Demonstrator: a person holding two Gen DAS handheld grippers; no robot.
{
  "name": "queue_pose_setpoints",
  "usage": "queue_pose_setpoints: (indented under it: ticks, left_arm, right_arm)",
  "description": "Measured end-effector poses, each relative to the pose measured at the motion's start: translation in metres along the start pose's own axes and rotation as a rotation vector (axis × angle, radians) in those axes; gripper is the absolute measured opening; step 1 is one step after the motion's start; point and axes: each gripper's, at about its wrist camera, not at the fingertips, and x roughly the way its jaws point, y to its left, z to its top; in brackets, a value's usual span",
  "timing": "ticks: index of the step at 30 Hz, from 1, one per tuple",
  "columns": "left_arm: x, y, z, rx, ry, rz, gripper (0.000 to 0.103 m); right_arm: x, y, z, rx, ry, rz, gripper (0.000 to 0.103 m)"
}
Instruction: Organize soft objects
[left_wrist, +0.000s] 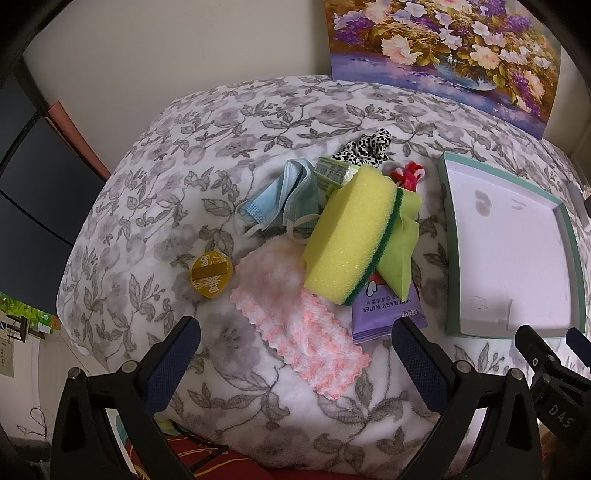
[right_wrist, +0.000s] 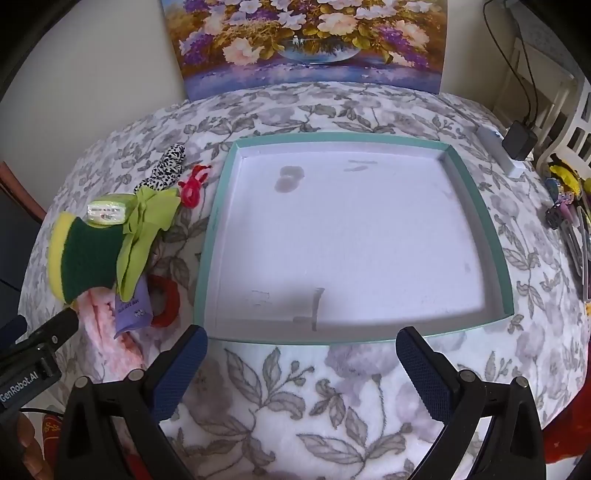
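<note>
Both jaws spread wide, empty; pink cloth (left_wrist: 299, 321) just ahead of left gripper (left_wrist: 295, 354), long axis diagonal; tray (right_wrist: 476, 206) ahead of right gripper (right_wrist: 301, 356)

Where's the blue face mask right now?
In the left wrist view, the blue face mask lies crumpled on the floral blanket, left of the yellow sponge and above the pink cloth.

Between the fingers (left_wrist: 177, 354), fluffy pink-and-white cloth (left_wrist: 295, 325) on plush floral fleece blanket (left_wrist: 221, 122). Beyond the fingertips, porous yellow foam sponge (left_wrist: 351, 236) with rough green scouring layer; glossy plastic wipes packet (left_wrist: 384, 314). Right of the fingers, matt cardboard box lid (right_wrist: 476, 206).
</note>
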Motion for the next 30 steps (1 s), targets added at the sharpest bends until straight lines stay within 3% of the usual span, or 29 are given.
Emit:
queue_pose_setpoints:
  ticks: [30]
  left_arm:
    - [-0.0001,-0.0003,0.0000,0.000,-0.001,0.002,0.103]
  right_arm:
    - [0.0018,0.0019,-0.0026,-0.009,0.014,-0.008,0.103]
